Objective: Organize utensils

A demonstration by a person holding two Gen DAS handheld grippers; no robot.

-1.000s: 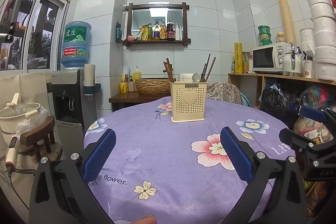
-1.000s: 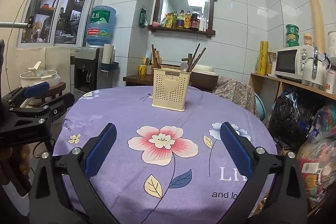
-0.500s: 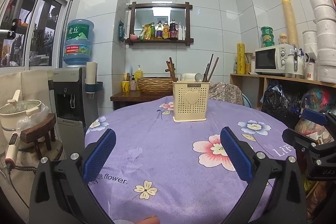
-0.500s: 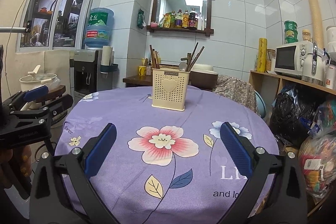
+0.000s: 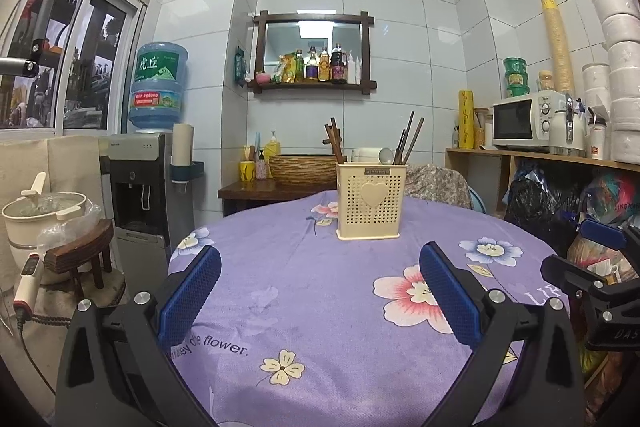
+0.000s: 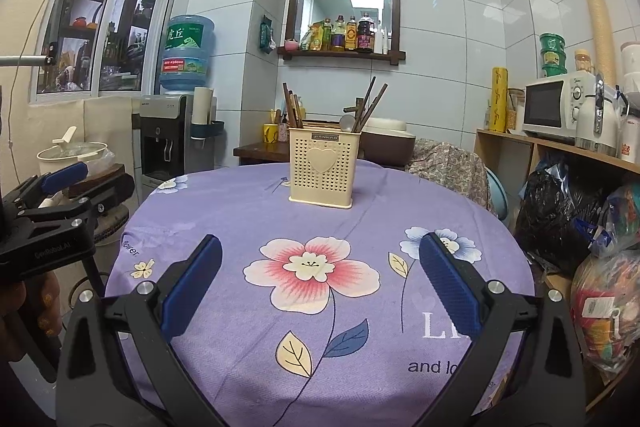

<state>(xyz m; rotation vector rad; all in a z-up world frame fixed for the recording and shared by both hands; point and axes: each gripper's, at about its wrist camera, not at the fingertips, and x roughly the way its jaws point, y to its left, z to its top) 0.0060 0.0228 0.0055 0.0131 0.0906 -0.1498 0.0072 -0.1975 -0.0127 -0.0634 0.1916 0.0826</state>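
Note:
A cream perforated utensil holder [image 5: 371, 201] [image 6: 323, 167] with a heart on its front stands upright at the far side of the round table [image 5: 320, 307] [image 6: 248, 211]. Dark chopsticks [image 5: 335, 143] [image 6: 292, 107] lean in its left part; more chopsticks and a metal spoon [image 5: 387, 155] [image 6: 347, 122] stick out on the right. My left gripper [image 5: 320, 291] hovers open over the near table, holding nothing. My right gripper [image 6: 320, 283] is likewise open and holds nothing, well short of the holder.
A purple floral cloth covers the table. A water dispenser [image 5: 150, 179] and a wooden stool [image 5: 80, 259] with a pot stand to the left. Shelves with a microwave [image 5: 524, 123] and bags [image 6: 560, 211] line the right. A low side table [image 5: 276, 187] is behind.
Both wrist views have tilted and risen slightly, so the holder sits a little lower in frame. Both grippers stay open and nothing on the table has moved.

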